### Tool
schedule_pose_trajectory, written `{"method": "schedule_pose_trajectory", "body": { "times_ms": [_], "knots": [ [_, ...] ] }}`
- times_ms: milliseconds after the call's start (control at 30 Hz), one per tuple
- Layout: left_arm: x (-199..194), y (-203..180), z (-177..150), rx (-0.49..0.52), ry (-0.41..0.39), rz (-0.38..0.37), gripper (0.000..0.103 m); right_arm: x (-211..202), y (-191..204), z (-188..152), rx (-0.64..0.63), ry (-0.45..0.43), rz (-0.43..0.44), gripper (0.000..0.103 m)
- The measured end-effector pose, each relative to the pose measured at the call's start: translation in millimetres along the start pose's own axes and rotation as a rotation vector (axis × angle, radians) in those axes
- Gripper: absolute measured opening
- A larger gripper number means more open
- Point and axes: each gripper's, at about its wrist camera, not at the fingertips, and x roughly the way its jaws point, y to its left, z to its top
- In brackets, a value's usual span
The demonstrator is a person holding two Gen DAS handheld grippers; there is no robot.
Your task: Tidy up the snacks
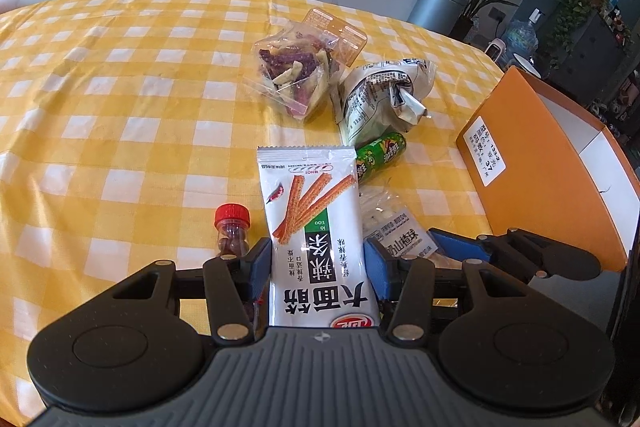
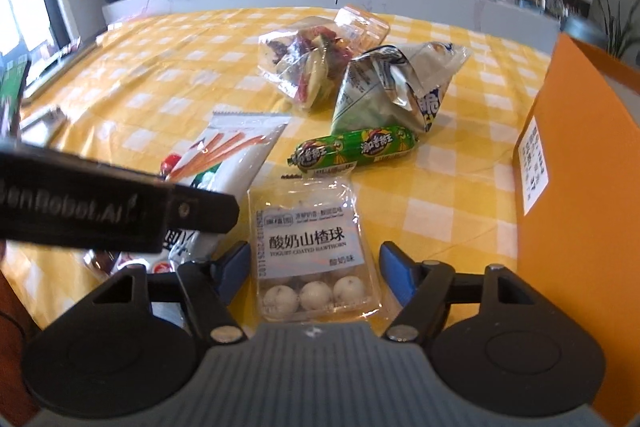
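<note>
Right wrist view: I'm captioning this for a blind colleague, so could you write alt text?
The right gripper has its blue fingers open either side of a clear pack of yogurt-coated hawthorn balls on a yellow checked tablecloth. Behind it lie a green sausage, a white spicy-stick packet and two crumpled bags; an orange box stands at the right.

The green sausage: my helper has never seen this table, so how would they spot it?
On the yellow checked tablecloth, look left of the orange box. The green sausage lies between the crumpled silver bag and the yogurt hawthorn pack, the only tube-shaped snack.
</note>
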Motion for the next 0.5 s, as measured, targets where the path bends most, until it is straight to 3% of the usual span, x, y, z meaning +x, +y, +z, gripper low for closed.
{"method": "schedule_pose_trajectory", "body": {
  "times_ms": [167, 500],
  "knots": [
    [-2, -2, -1, -0.004, -0.006, -0.01, 0.056, -3, 0, -2, 0.0, -0.006, -0.015, 0.058],
    [-22, -10, 2, -0.008, -0.064, -0.037, 0.056, -29, -9, 2, 0.031, -0.058, -0.064, 0.057]
  ]
}}
